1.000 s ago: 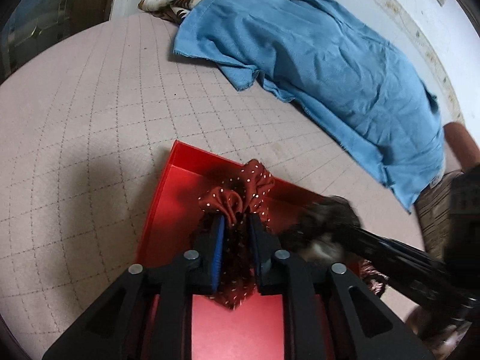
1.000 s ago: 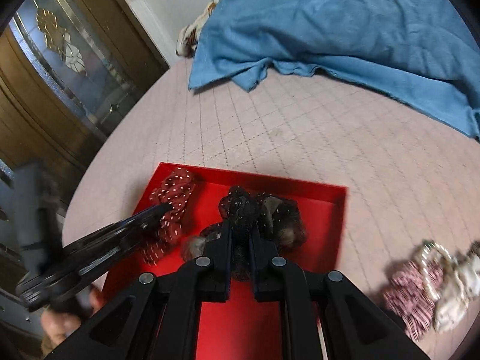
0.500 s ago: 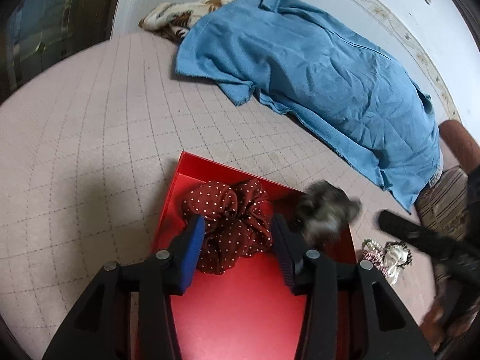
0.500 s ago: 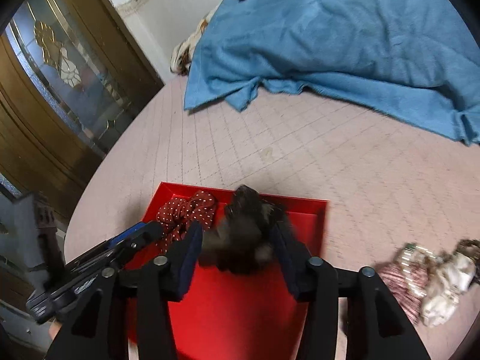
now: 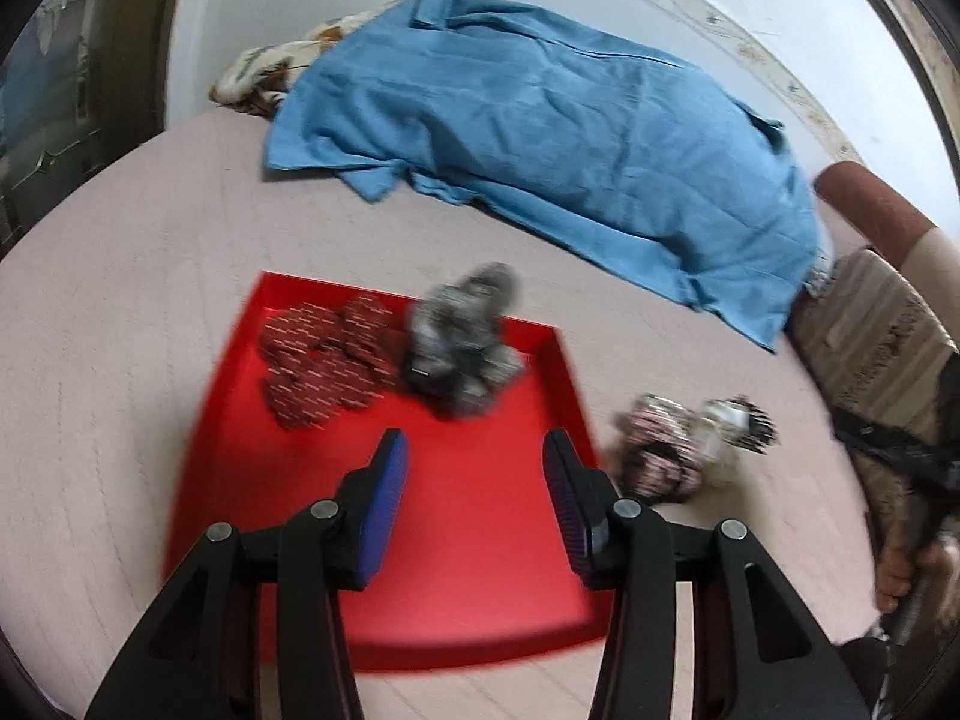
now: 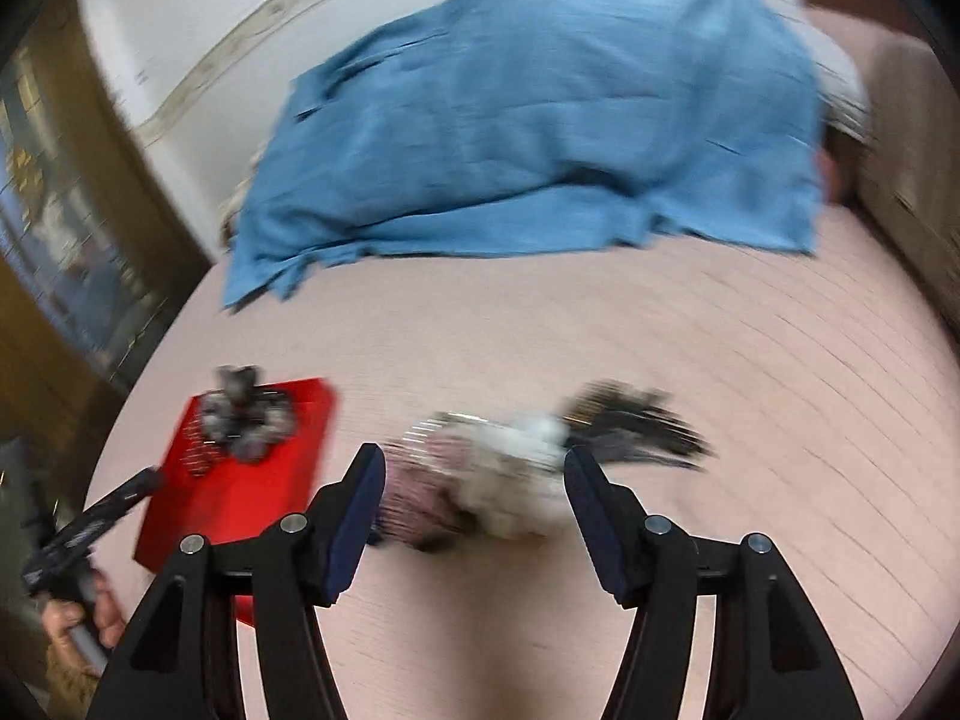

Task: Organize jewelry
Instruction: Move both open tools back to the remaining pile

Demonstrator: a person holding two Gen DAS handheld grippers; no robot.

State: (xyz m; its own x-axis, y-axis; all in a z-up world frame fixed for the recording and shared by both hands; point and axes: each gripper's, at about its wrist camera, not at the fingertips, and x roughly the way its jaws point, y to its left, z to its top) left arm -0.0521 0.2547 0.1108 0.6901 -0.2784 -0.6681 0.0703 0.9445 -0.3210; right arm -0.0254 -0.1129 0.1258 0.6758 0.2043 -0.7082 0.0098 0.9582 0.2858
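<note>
Both grippers have let go within the last second: the left gripper (image 5: 474, 468) hangs wide open and empty above the red tray (image 5: 516, 588), where the red dotted scrunchie (image 5: 327, 360) and the grey scrunchie (image 5: 462, 348) now lie side by side at the far end. The right gripper (image 6: 468, 480), also spread wide and empty, has swung over the loose pile of pieces (image 6: 510, 468) on the pink quilt (image 6: 720, 420), right of the tray. The tray's near half is bare, and the blue cloth (image 6: 540, 120) lies well clear at the far side.

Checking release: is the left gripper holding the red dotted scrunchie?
No, the left gripper is open and empty; the red dotted scrunchie lies in the red tray.
</note>
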